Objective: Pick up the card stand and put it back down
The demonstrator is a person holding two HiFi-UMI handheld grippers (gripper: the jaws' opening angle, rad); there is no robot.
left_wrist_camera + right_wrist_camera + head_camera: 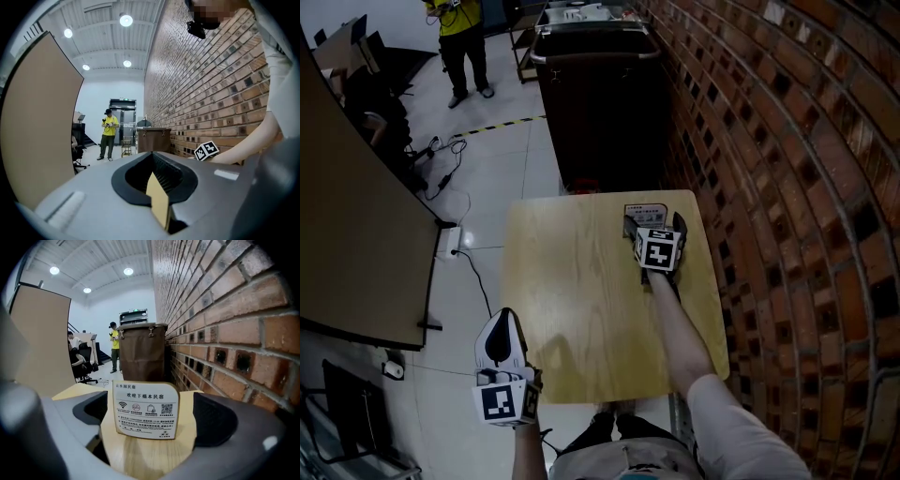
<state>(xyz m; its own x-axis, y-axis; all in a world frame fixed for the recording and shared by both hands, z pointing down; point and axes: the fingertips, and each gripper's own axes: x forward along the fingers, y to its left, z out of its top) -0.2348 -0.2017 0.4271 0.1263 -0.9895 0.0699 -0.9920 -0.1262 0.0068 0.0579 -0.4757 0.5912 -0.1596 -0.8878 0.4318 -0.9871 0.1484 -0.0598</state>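
Left claw, grey with black ribbed pads: jaws together at the tips, a sliver of tan wooden desk showing in the hollow between them. Right: red brick wall, bare forearm, black-and-white marker cube. Left: tall tan board panel. Far end: person in yellow shirt, dark brown bin

Head camera steeply downward; both handheld cameras level, toward shared brown bin

A white printed card stand stands upright on the wooden table.
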